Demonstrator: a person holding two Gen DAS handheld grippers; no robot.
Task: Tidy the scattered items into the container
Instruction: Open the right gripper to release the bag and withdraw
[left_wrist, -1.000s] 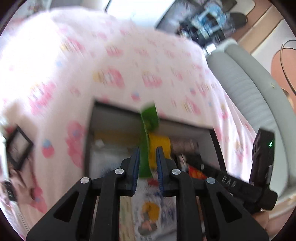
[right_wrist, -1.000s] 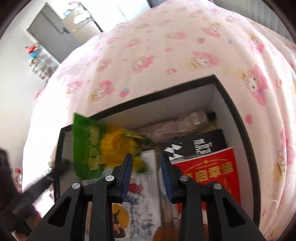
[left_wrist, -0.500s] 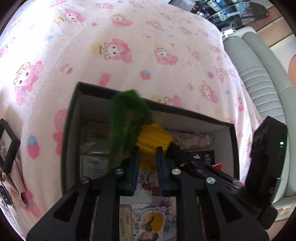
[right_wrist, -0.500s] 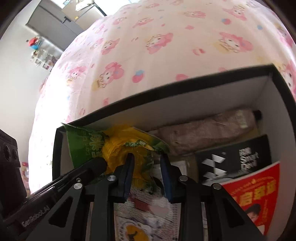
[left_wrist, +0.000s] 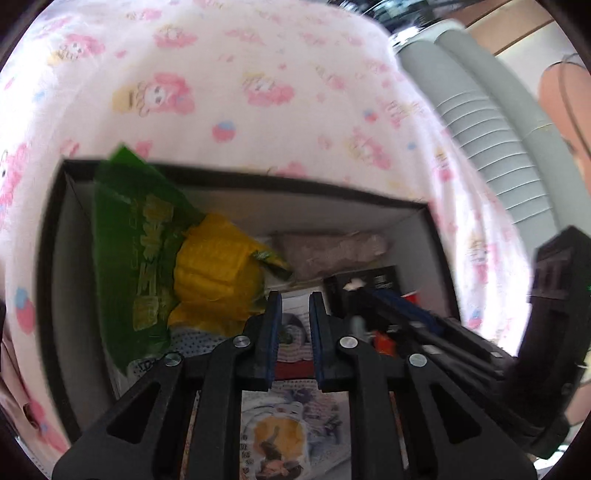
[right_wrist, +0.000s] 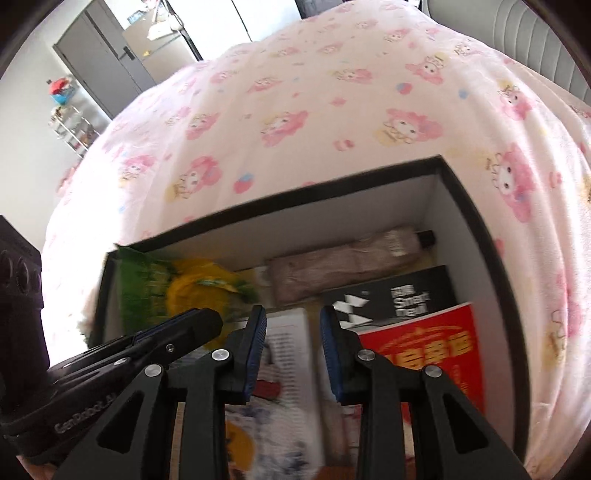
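Both grippers' jaws stand apart, holding nothing: left gripper (left_wrist: 292, 321) narrowly, right gripper (right_wrist: 292, 332) wider. Green-and-yellow snack packet (left_wrist: 166, 258) lies in the black box's (right_wrist: 476, 218) left end, on pink bedding (right_wrist: 332, 96).

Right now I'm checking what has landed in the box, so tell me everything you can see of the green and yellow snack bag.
The snack bag is a crinkly, glossy packet, foil or plastic by its look: green with yellowish print along one side and a bulging yellow middle. It lies tilted in the box's left rear corner, its top corner poking above the rim, its lower end resting on printed packets. The left tongs are beside it, with nothing between their pads.
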